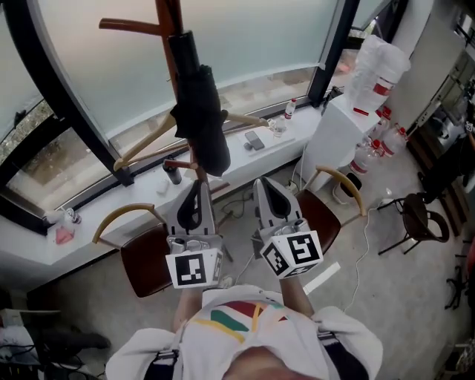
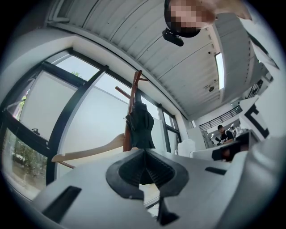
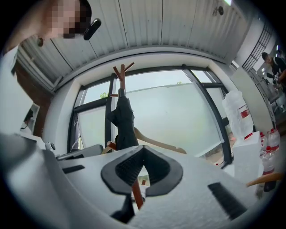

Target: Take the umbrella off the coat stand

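Observation:
A black folded umbrella (image 1: 199, 107) hangs from the reddish-brown coat stand (image 1: 169, 18) in front of the window. A pale wooden hanger (image 1: 148, 145) sticks out on both sides behind it. My left gripper (image 1: 198, 187) and right gripper (image 1: 264, 185) are side by side below the umbrella, apart from it, both shut with nothing between the jaws. From the left gripper (image 2: 145, 151) the umbrella (image 2: 140, 127) and stand (image 2: 133, 96) appear straight ahead. From the right gripper (image 3: 143, 148) the umbrella (image 3: 123, 120) hangs ahead, slightly to the left.
Two brown-seated chairs (image 1: 145, 261) (image 1: 320, 211) with curved wooden backs stand under my grippers. The white window sill (image 1: 223, 167) carries a small bottle and a phone. A water dispenser (image 1: 343, 126) and a black stool (image 1: 419, 217) stand at the right.

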Tool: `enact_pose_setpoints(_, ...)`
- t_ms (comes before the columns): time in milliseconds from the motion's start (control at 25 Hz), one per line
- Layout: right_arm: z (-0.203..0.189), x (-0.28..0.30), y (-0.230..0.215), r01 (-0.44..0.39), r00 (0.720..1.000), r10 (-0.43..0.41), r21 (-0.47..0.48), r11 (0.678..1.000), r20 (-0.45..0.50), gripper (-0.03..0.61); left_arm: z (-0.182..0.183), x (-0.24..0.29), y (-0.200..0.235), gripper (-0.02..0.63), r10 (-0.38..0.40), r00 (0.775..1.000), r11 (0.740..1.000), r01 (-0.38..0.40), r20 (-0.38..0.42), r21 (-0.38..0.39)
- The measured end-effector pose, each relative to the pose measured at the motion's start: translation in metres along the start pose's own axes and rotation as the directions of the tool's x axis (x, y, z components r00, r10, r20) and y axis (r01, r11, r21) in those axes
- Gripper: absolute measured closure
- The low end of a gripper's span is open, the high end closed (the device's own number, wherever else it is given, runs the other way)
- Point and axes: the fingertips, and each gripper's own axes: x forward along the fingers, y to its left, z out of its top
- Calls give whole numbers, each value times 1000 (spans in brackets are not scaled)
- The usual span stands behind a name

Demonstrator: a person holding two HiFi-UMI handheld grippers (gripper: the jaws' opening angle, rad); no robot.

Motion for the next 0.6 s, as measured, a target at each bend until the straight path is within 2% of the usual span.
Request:
enact_pose_setpoints(80, 6, 7, -2, -17, 1000, 17, -4, 1000, 15, 578, 4, -1, 5, 603, 35, 999, 999, -35, 2, 16)
enact_pose_setpoints(280, 30, 27, 0, -62, 997, 67, -98, 993, 45, 578, 8, -6, 21, 603, 122, 993, 991, -122, 1, 52)
enact_pose_setpoints(480, 65, 47, 12, -189, 978, 194, -77, 979, 77, 577, 11, -12, 35, 603, 203, 979, 976, -202, -1, 76)
enact_pose_setpoints(600, 82, 60, 28, -289, 953, 292, -55, 956, 77, 502, 13, -16, 40, 603, 238, 971, 968, -237, 0, 86)
